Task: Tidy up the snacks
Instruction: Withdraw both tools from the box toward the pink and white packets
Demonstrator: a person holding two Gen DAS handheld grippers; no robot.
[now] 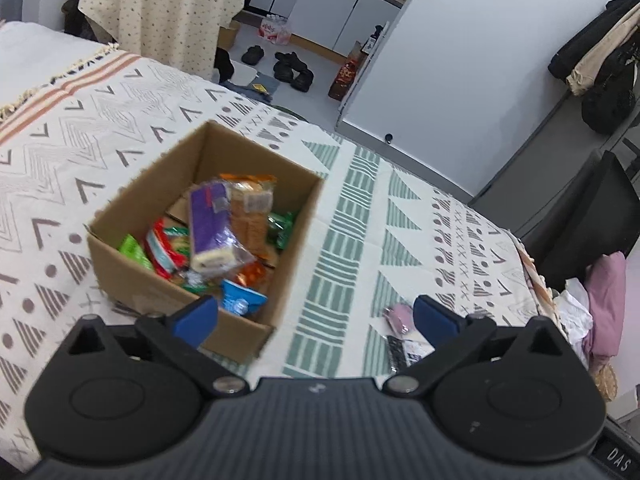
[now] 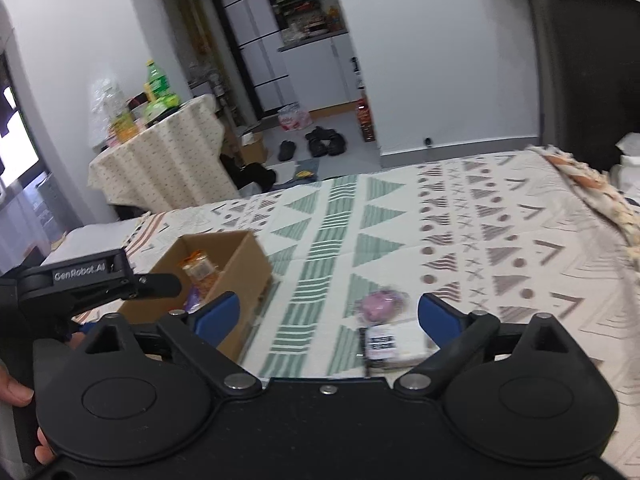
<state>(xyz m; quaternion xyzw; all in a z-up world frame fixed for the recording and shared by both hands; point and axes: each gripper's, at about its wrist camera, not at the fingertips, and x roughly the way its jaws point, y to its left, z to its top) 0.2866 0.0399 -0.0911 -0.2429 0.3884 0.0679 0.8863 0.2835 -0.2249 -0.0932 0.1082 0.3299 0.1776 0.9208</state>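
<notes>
An open cardboard box (image 1: 256, 320) sits on the patterned bedspread and holds several snack packets, with a purple one (image 1: 210, 224) on top. It also shows in the right wrist view (image 2: 244, 264). A pink-and-white snack packet (image 2: 382, 326) lies on the bedspread to the right of the box; it also shows in the left wrist view (image 1: 400, 330). My left gripper (image 1: 316, 316) is open and empty, above the box's near right corner. My right gripper (image 2: 330, 314) is open and empty, just short of the pink packet. The left gripper's body (image 2: 84, 280) shows in the right wrist view beside the box.
The patterned bedspread (image 1: 352, 216) covers the bed. Beyond its far edge are a table under a dotted cloth (image 2: 168, 156) with bottles, shoes on the floor (image 2: 324, 142) and a white wall. A dark chair (image 1: 588, 216) stands at the right edge.
</notes>
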